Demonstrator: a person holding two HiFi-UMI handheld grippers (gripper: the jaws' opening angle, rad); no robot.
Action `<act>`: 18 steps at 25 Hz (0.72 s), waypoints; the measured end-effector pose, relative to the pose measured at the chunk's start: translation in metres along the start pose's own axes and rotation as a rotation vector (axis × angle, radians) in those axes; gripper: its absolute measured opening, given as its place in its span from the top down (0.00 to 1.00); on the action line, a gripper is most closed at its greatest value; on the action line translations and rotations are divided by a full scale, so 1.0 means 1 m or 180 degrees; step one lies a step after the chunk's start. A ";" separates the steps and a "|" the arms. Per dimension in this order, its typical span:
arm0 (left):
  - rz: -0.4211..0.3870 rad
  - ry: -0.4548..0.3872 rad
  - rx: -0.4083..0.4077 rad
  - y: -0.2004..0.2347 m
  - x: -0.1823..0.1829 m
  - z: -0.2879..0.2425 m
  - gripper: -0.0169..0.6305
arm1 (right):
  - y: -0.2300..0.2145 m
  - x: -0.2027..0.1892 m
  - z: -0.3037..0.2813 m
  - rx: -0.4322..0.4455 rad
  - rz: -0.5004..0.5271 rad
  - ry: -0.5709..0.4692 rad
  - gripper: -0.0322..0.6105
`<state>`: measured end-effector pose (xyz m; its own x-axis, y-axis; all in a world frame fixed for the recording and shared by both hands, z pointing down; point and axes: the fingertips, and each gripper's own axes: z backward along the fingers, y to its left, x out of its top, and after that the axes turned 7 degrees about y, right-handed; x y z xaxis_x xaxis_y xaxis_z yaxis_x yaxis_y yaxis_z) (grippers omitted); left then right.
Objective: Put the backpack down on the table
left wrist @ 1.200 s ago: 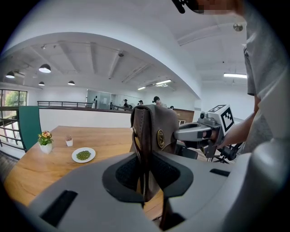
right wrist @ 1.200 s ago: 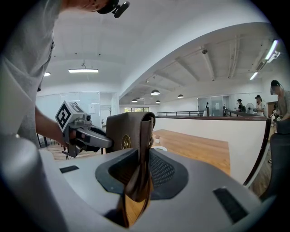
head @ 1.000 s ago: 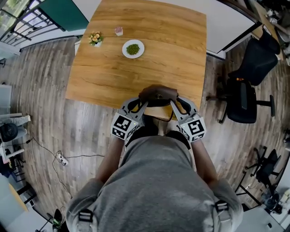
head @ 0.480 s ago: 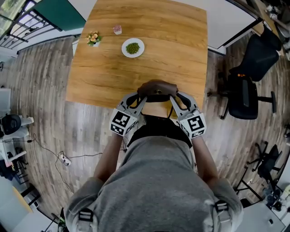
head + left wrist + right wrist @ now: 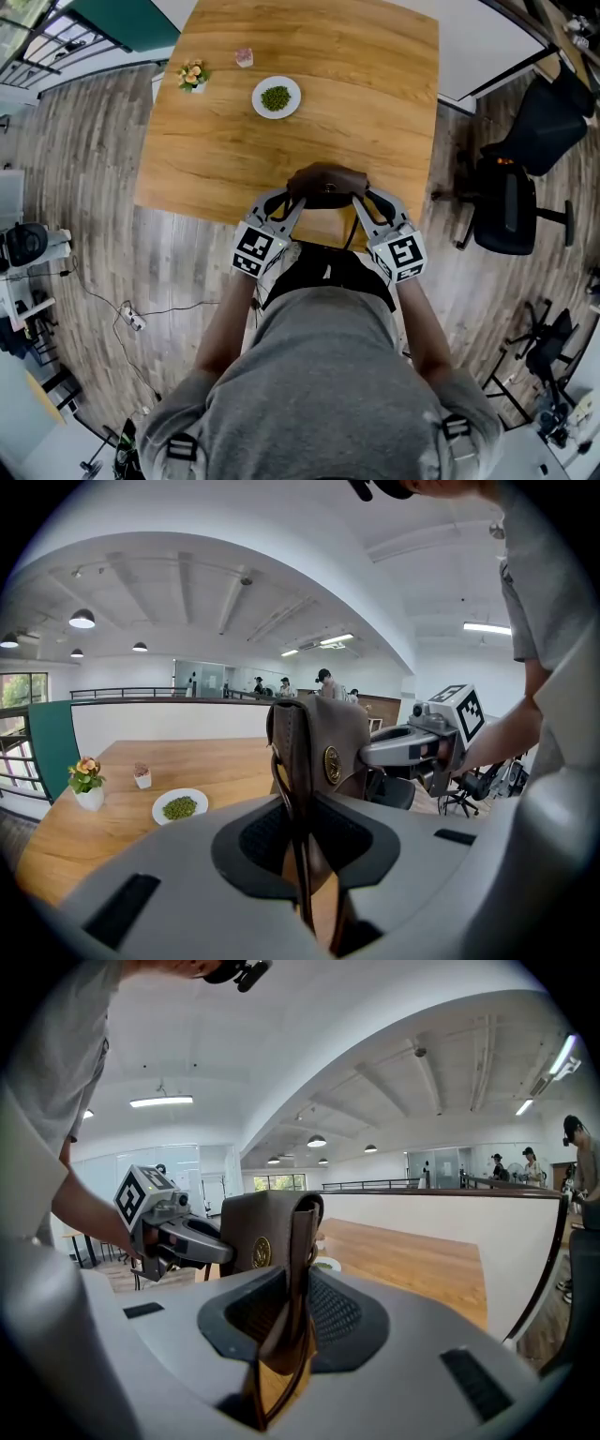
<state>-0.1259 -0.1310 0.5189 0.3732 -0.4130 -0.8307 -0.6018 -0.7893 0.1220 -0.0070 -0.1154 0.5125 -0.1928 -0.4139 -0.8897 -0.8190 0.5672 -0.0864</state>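
While each pair of jaws stays narrowly parted, clamped on a leather side strap (image 5: 278,785), the left gripper (image 5: 300,841) and right gripper (image 5: 286,1326) have carried the brown backpack (image 5: 326,180) slightly further over the near edge of the table (image 5: 216,150). It hangs between them, seemingly not yet set down.

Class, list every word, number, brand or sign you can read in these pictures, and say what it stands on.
No words or numbers can be read anywhere.
Round brass emblem on the backpack: it bears a design, too small to read.
Marker cubes: black-and-white square patterns only, no letters.
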 end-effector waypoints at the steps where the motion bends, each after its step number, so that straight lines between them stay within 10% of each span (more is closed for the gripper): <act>1: -0.0007 0.0022 0.0016 0.001 -0.001 -0.004 0.86 | -0.004 -0.001 -0.002 0.0005 -0.0011 0.0013 0.82; 18: 0.0080 0.0230 0.0122 0.037 -0.027 -0.043 0.86 | -0.028 -0.028 -0.054 0.0178 -0.0014 0.0222 0.83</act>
<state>-0.1275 -0.1686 0.5695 0.4068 -0.4651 -0.7862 -0.6377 -0.7609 0.1202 -0.0080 -0.1581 0.5642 -0.2280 -0.4639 -0.8561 -0.7889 0.6033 -0.1168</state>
